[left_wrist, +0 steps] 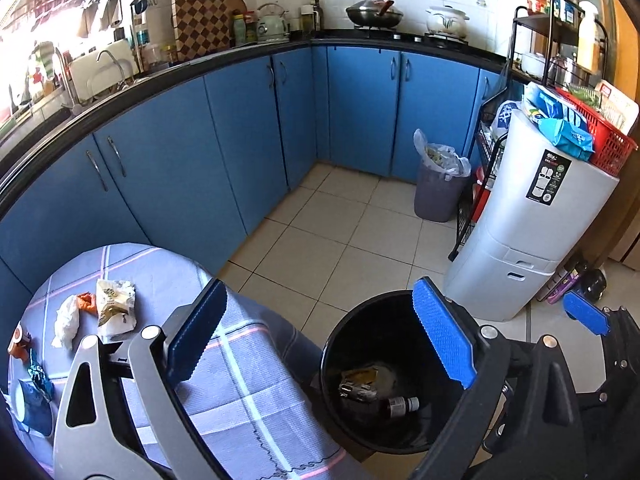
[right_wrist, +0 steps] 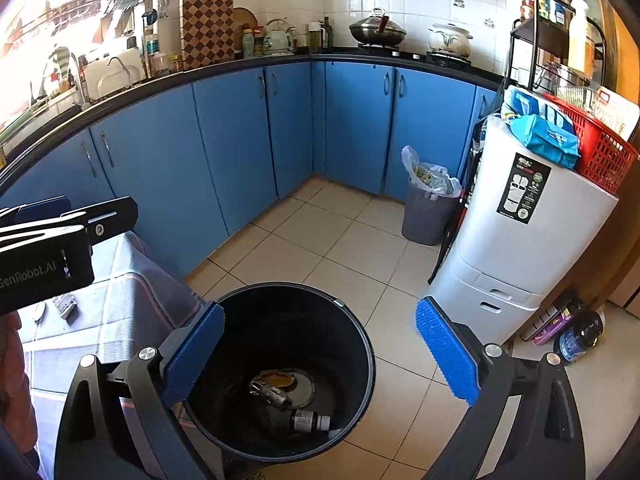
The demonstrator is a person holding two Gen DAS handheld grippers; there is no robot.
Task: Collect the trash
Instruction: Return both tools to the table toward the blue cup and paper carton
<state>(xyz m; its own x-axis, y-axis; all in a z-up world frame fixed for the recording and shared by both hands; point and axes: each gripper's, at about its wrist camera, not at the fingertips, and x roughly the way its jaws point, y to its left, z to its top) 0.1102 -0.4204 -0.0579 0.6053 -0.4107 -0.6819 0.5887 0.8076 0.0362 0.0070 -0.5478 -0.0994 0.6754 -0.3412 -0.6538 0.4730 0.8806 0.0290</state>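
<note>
While both grippers hang with their jaws spread wide and nothing between the pads, the black bin [right_wrist: 280, 368] stands on the tiled floor just beside the table [left_wrist: 240, 360], whose checked cloth drapes down next to its rim. The left gripper [left_wrist: 320, 336] sits above the table corner and the bin's near edge; the right gripper [right_wrist: 320, 356] is over the bin's open mouth. Inside the bin lie a crumpled foil wrapper [right_wrist: 268, 392] and a small brown bottle [right_wrist: 310, 420]. More trash remains on the cloth: a white tissue wad [left_wrist: 68, 322], a printed wrapper [left_wrist: 116, 306] touching an orange scrap [left_wrist: 87, 302], and a blue foil packet [left_wrist: 38, 378] near the table's left edge. Across the open floor, a grey lined bin [left_wrist: 438, 188] stands against the blue cabinets [left_wrist: 180, 168], and a white storage tower [left_wrist: 536, 220] with a red basket [left_wrist: 608, 144] on top closes off the right side. Bottles [right_wrist: 568, 328] lie at the tower's foot.
</note>
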